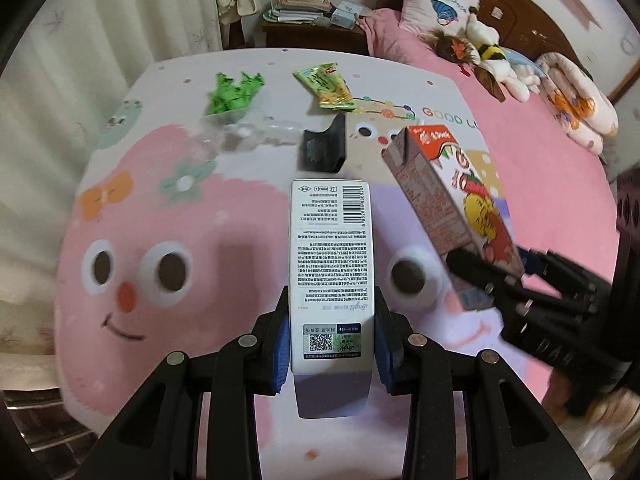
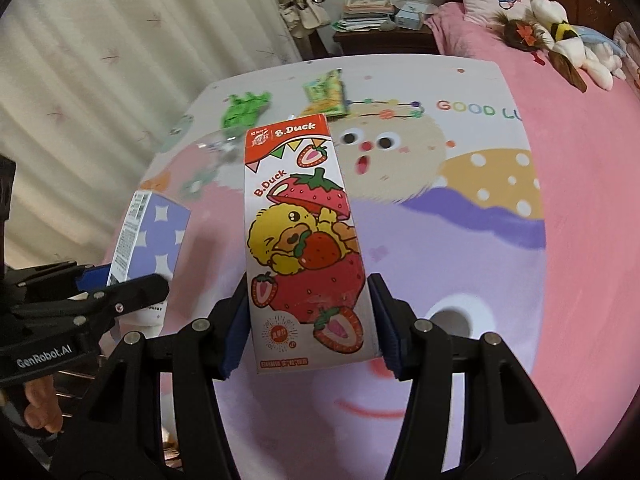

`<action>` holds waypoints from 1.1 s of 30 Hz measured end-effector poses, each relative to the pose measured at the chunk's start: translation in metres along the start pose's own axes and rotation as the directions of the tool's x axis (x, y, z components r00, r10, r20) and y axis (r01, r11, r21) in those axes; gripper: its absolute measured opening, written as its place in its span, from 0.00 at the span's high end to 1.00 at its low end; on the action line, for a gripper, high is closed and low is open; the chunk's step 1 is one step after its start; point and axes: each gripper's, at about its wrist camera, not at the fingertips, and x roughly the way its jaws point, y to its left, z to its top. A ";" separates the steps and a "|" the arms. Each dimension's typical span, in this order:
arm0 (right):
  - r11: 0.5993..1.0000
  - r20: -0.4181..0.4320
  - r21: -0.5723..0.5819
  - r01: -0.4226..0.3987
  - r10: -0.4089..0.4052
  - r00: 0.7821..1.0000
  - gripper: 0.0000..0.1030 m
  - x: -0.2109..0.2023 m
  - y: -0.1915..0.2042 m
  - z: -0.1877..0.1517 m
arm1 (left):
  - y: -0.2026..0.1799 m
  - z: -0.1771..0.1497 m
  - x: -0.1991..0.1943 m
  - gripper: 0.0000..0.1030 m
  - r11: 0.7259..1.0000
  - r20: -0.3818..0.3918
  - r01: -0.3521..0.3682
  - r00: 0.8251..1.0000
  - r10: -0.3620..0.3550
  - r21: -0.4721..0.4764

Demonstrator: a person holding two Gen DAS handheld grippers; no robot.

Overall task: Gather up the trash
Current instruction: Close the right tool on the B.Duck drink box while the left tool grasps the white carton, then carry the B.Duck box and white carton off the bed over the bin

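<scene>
Left tongs (image 1: 331, 344) clamp a tall white printed cardboard box (image 1: 331, 264) at frame centre; right tongs (image 2: 308, 320) grip the strawberry-duck drink carton (image 2: 304, 240), both above the cartoon-print bed cover (image 1: 160, 208). Green wrappers (image 1: 234, 94) lie upper left.

— What carries the things?
— A bed (image 1: 532, 152) under a cartoon-printed blanket (image 1: 240, 216).
— And what lies on the blanket?
— Toward its far edge, a crumpled green wrapper (image 1: 234, 92), a green-and-yellow snack packet (image 1: 326, 86), clear crinkled plastic (image 1: 248, 136) and a small black box (image 1: 324, 148).
— Elsewhere on the bed?
— Plush toys (image 1: 484, 56) and a pillow (image 1: 438, 2) at the far right corner.
</scene>
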 end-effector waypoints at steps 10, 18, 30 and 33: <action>1.000 0.038 0.016 0.010 -0.011 0.999 0.50 -0.036 0.081 -0.058 | 0.058 -0.076 -0.068 0.67 0.995 0.074 0.002 0.997 -0.010 0.103; 0.995 0.085 0.092 0.041 -0.049 0.995 0.50 -0.049 0.154 -0.130 | 0.115 -0.148 -0.103 0.67 0.980 0.093 0.044 0.994 -0.063 0.193; 0.977 0.011 0.178 0.116 -0.120 0.993 0.50 -0.043 0.245 -0.265 | 0.188 -0.266 -0.107 0.67 0.957 -0.007 0.128 0.991 -0.131 0.261; 0.973 -0.034 0.181 0.142 -0.138 0.990 0.50 -0.041 0.253 -0.291 | 0.191 -0.290 -0.095 0.67 0.953 -0.055 0.149 0.989 -0.139 0.263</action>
